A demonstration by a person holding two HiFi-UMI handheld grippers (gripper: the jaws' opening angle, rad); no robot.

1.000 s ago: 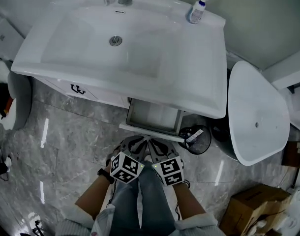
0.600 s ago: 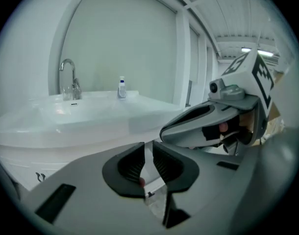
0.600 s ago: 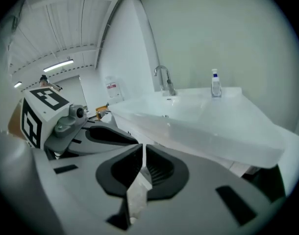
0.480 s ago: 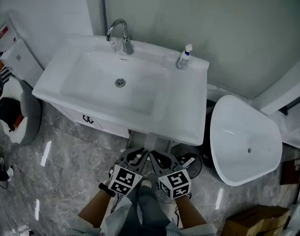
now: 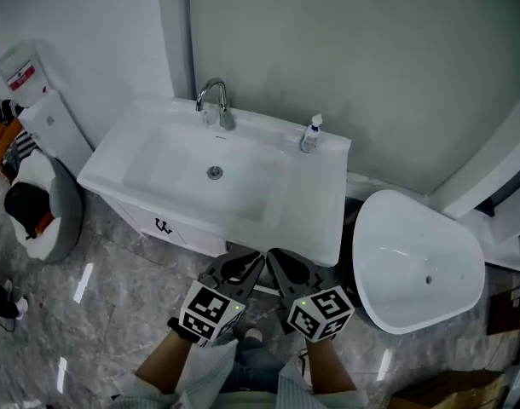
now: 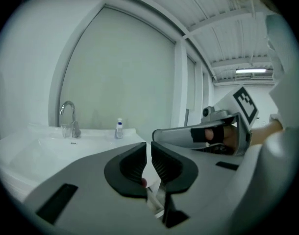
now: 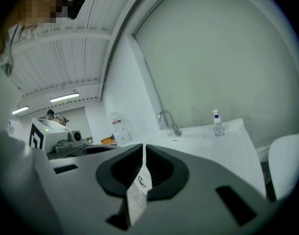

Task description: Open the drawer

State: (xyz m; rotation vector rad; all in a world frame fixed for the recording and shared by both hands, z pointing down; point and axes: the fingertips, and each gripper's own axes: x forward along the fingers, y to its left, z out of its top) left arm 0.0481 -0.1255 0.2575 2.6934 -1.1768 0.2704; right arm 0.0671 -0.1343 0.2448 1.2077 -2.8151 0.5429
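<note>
The white vanity (image 5: 320, 228) with its basin (image 5: 213, 173) stands against the wall; its front carries a dark handle (image 5: 162, 226). The drawer under the counter's near edge is hidden behind both grippers. My left gripper (image 5: 243, 267) and right gripper (image 5: 286, 267) are held side by side, level, pointing at the vanity and touching nothing. The left gripper (image 6: 149, 153) has just been closing; only a sliver of gap is left and nothing is held. The right gripper (image 7: 143, 155) is shut, with a white printed strip (image 7: 138, 190) hanging at the jaw line.
A tap (image 5: 213, 100) and a small pump bottle (image 5: 310, 135) stand on the counter's back edge. A large white oval fixture (image 5: 418, 262) sits right of the vanity. At the left are a white appliance (image 5: 51, 126) and a grey seat (image 5: 60, 220).
Both grippers and the head camera have risen and drawn back. The open drawer seen a second ago is now covered by the grippers. More of the wall shows.
</note>
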